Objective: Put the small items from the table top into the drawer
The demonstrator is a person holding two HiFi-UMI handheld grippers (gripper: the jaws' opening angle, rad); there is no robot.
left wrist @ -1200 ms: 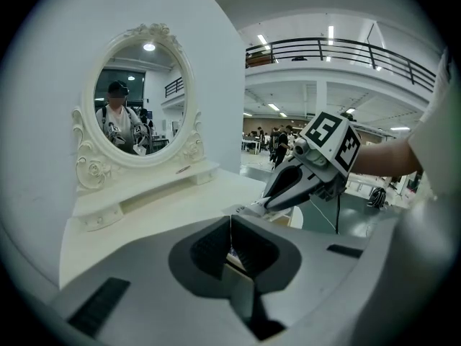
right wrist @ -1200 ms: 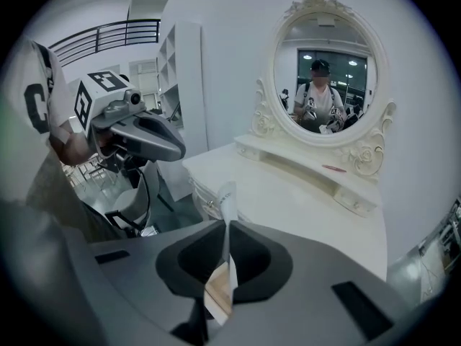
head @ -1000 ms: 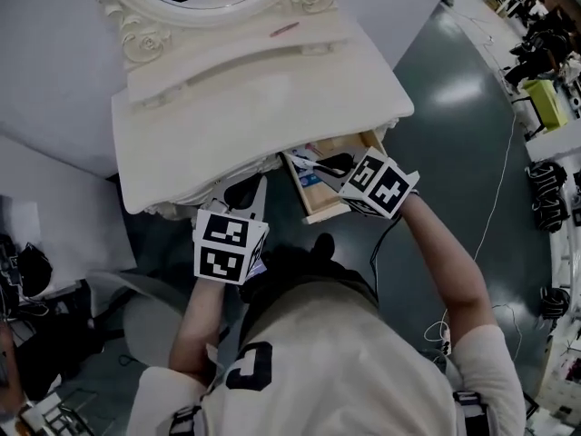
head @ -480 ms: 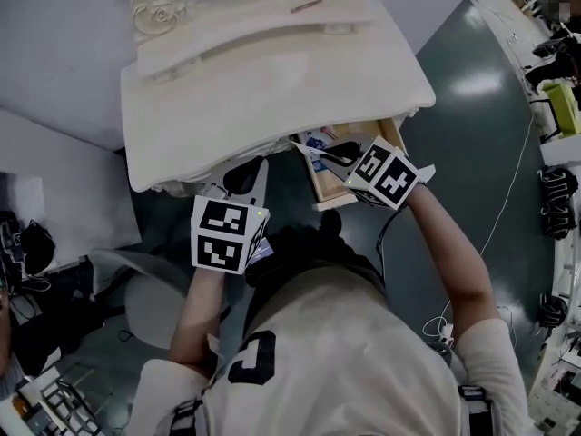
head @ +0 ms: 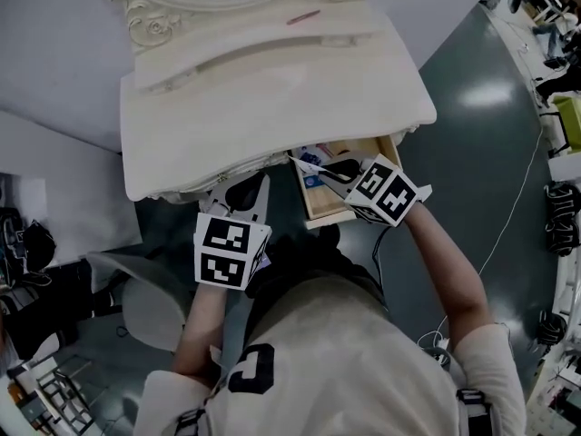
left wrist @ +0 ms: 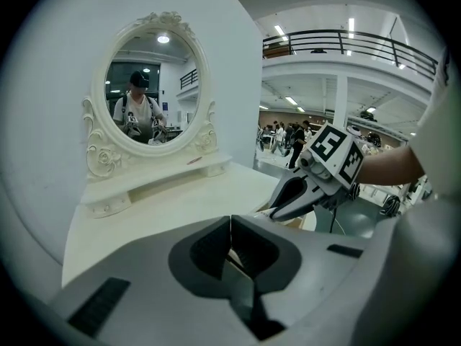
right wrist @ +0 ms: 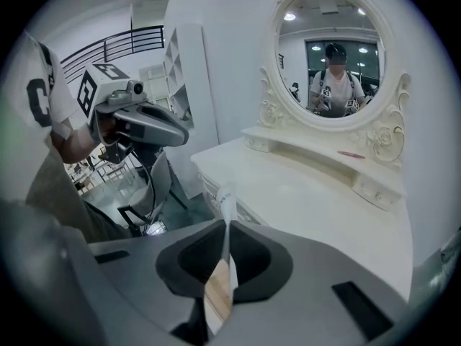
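Note:
The white dressing table point(head: 272, 98) has its wooden drawer point(head: 314, 211) pulled out at the right, with several small items inside. My right gripper point(head: 324, 169) hangs over the drawer, shut on a thin white flat packet point(right wrist: 226, 197) that sticks up past the jaws. The packet's tip point(head: 304, 163) shows above the drawer's contents. My left gripper point(head: 257, 183) is at the table's front edge, left of the drawer, jaws shut point(left wrist: 230, 225) with nothing visibly held. A small pink item point(head: 302, 17) lies on the raised shelf under the mirror point(left wrist: 148, 96).
A grey chair point(head: 136, 309) stands at the lower left beside the person. Dark green floor point(head: 463, 143) surrounds the table on the right, with cables and equipment along the far right edge. The white wall is behind the mirror.
Both grippers have sunk a little; the right one has settled lower over the open drawer, still holding the packet.

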